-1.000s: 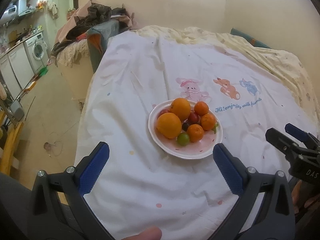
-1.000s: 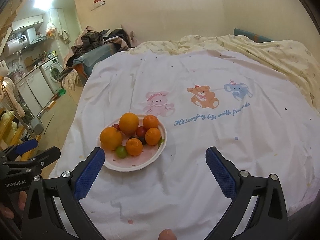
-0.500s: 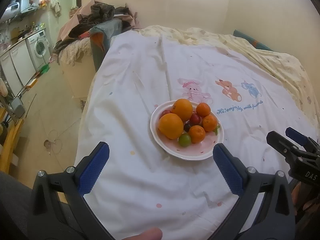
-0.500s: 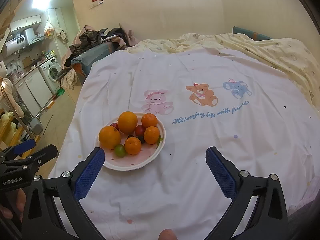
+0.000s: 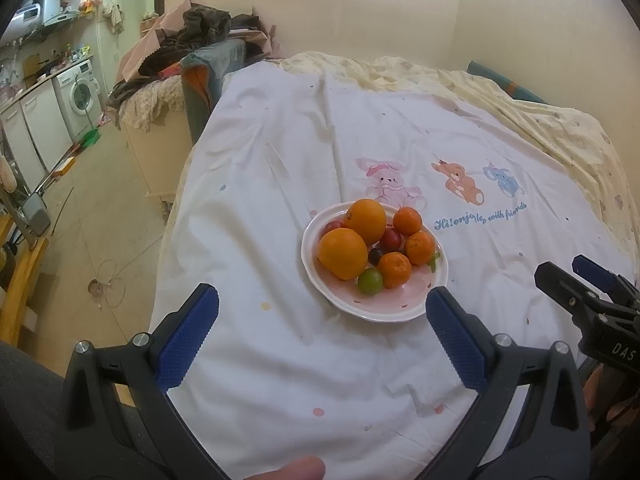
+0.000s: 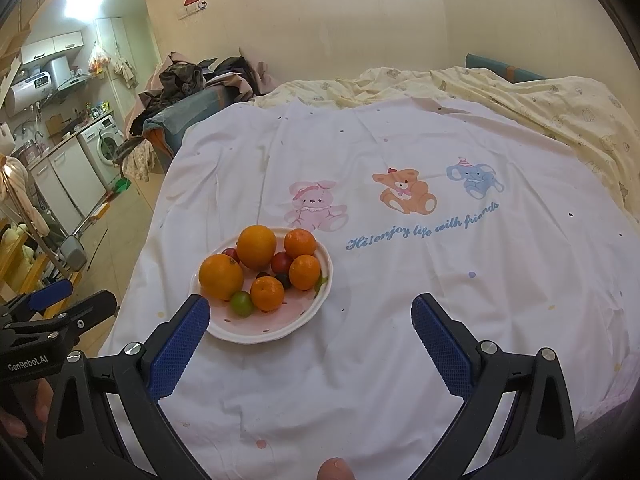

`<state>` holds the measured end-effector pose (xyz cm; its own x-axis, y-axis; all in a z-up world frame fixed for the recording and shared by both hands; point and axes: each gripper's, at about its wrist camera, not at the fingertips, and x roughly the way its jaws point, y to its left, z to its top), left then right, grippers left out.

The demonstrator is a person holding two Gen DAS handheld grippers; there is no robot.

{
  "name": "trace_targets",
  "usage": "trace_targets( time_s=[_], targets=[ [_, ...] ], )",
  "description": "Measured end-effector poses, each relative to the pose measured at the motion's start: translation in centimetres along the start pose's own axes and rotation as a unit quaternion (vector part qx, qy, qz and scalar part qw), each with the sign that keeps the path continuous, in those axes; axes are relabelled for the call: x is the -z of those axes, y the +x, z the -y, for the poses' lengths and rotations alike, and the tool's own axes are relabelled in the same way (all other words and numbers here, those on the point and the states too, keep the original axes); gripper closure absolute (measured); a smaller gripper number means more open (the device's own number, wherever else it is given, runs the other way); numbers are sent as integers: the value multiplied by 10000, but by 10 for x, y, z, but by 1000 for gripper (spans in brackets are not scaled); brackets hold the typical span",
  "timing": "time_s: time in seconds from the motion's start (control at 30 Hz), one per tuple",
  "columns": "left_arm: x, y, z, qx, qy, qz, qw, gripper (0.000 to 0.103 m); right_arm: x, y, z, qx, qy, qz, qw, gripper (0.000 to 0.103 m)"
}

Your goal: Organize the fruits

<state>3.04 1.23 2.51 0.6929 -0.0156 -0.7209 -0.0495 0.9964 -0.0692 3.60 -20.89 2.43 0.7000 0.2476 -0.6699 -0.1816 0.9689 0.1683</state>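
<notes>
Covering the bed point(image 5: 280, 184) is a white sheet point(image 6: 400, 320) with printed cartoon animals, and on it, toward the left edge and nearer the foot than the prints, sits a pale plate point(image 5: 376, 312) that carries all the fruit in view. Two oranges point(image 5: 343, 253) fill its left side, one behind the other and touching. Three mandarins point(image 5: 419, 247) curve along its right side. Between them lie two red plums point(image 5: 390, 239), a dark grape point(image 5: 375, 256) and, at the near rim, a green plum point(image 5: 369, 281). No fruit lies loose on the sheet, and no second dish or basket shows.

As for progress, this fits two readings: the fruit already gathered onto the plate, which would be the job finished, or a mixed heap waiting to be sorted out by kind. These views do not settle which.

The left tool point(image 5: 322, 330) hangs above the sheet just short of the plate, its blue pads spread wide with nothing between them. The right tool point(image 6: 310, 332) hangs beside it, likewise spread and holding nothing, its left pad close over the plate's near rim.
</notes>
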Motion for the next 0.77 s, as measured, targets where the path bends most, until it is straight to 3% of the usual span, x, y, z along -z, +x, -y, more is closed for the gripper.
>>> trace_targets(
  time_s=[0.77],
  targets=[
    [2,1,-3,41,-113,-36,9999,1,0,0,0,-4,7,3,10000,0]
  ],
)
